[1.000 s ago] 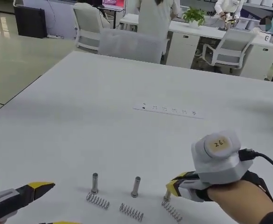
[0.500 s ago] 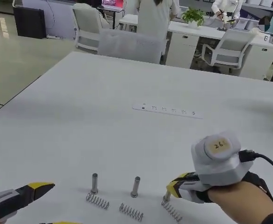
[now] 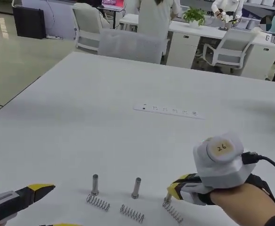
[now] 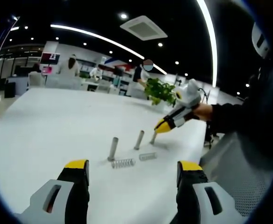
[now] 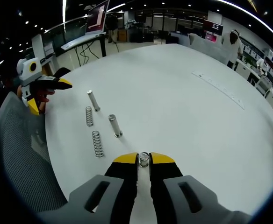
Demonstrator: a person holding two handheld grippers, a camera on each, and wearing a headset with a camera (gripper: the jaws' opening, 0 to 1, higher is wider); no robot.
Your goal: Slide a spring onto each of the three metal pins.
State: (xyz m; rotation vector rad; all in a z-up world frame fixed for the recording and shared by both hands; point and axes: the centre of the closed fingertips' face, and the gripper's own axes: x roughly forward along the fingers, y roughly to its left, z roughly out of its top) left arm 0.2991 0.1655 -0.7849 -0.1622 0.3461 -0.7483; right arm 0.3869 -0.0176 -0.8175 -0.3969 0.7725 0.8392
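Three metal pins stand upright in a row near the table's front edge: left pin (image 3: 95,184), middle pin (image 3: 136,187), right pin (image 3: 168,198). A spring lies in front of each: left spring (image 3: 98,202), middle spring (image 3: 131,213), right spring (image 3: 173,213). My right gripper (image 3: 173,190) is shut on the right pin (image 5: 143,159), its yellow tips clamped on the pin's top. My left gripper (image 4: 132,168) is held open and empty, short of the pins, at the lower left of the head view (image 3: 50,208).
A white power strip (image 3: 169,111) lies across the middle of the white table (image 3: 104,108). Beyond the far edge are office chairs (image 3: 130,45), desks and people.
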